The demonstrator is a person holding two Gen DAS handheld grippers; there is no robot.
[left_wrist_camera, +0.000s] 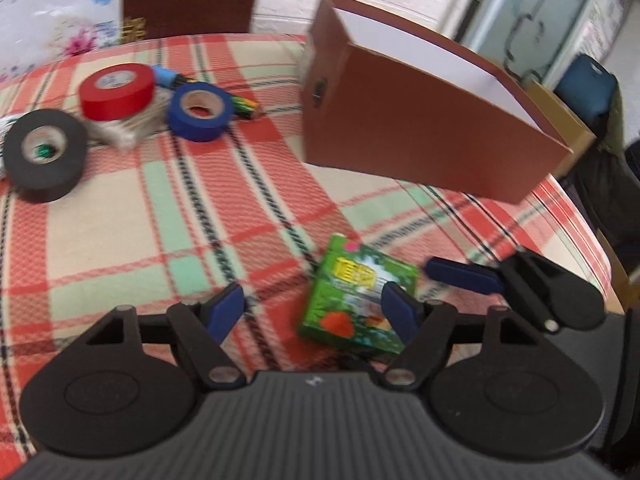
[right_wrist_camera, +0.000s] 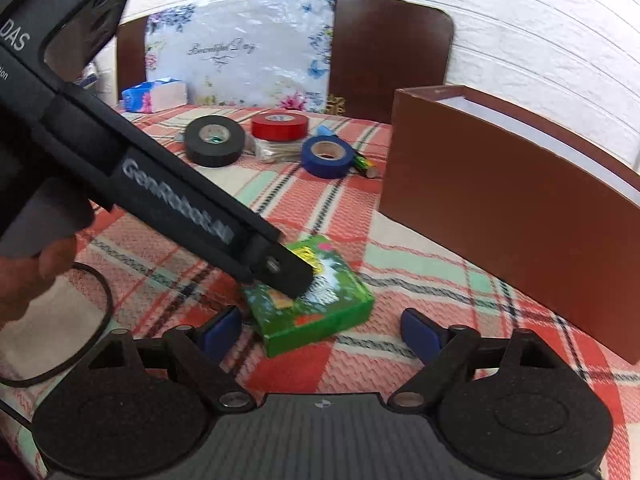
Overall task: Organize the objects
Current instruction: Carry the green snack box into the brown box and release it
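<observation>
A small green box [left_wrist_camera: 356,300] [right_wrist_camera: 312,300] lies flat on the plaid tablecloth. My left gripper [left_wrist_camera: 316,308] is open just above it, its right finger over the box's near edge. My right gripper [right_wrist_camera: 324,328] is open, the box lying between and just beyond its fingers; it shows in the left wrist view [left_wrist_camera: 464,276] at the box's right. A brown open-top box [left_wrist_camera: 420,120] [right_wrist_camera: 508,208] stands to the right. Black tape [left_wrist_camera: 44,156] [right_wrist_camera: 214,140], red tape [left_wrist_camera: 118,90] [right_wrist_camera: 280,125] and blue tape [left_wrist_camera: 200,110] [right_wrist_camera: 327,156] lie at the far side.
A clear packet [right_wrist_camera: 276,150] lies under the red tape. A dark pen-like item [right_wrist_camera: 364,165] and a blue-capped item [left_wrist_camera: 166,76] lie by the blue tape. A tissue pack [right_wrist_camera: 154,96], a floral bag [right_wrist_camera: 240,48] and a dark chair back [right_wrist_camera: 388,52] stand behind the table. A cable [right_wrist_camera: 92,308] loops at left.
</observation>
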